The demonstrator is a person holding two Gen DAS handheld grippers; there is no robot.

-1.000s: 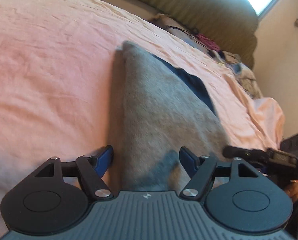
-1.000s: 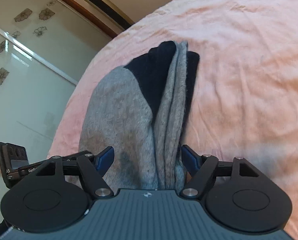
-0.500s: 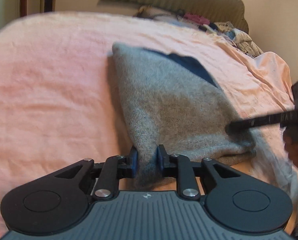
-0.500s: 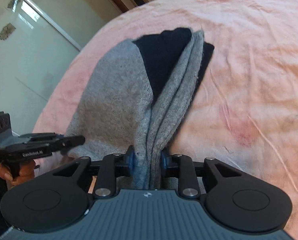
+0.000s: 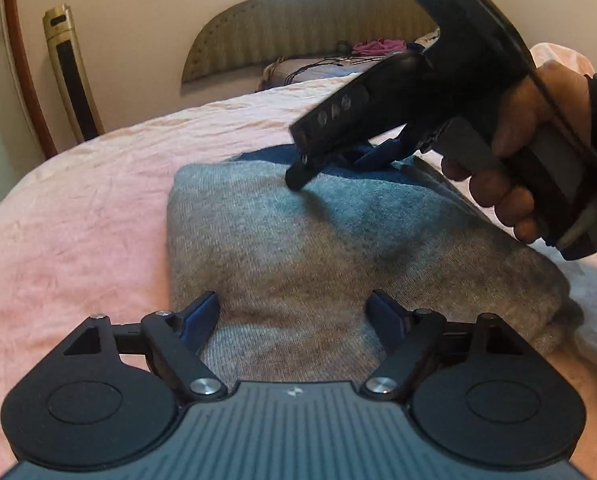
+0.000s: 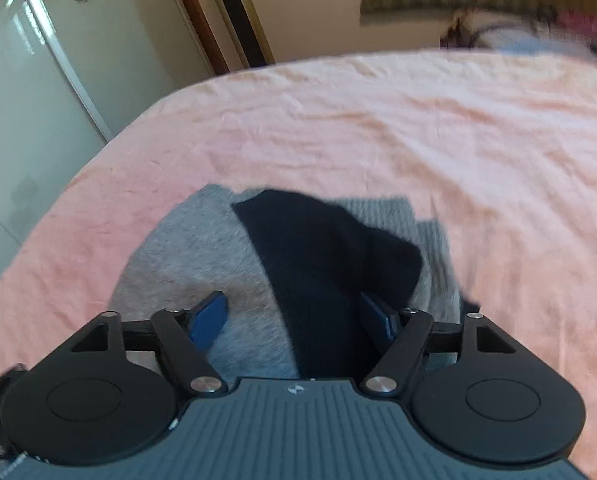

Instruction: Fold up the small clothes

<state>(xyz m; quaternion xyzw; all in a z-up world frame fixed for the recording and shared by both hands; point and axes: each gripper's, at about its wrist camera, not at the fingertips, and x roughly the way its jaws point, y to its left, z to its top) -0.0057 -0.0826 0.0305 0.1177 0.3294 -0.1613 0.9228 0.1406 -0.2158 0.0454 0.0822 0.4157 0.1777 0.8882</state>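
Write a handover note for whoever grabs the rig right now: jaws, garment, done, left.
Left gripper: jaws open, holding nothing, over the near edge of the grey garment.
Right gripper: jaws open, holding nothing, over the garment's far end at its dark navy part.
Garment lies folded over in layers on the pink bedsheet.
Done: one fold laid down and released.
Left: probably check the edges line up, smooth it, fold again if a smaller bundle is wanted.
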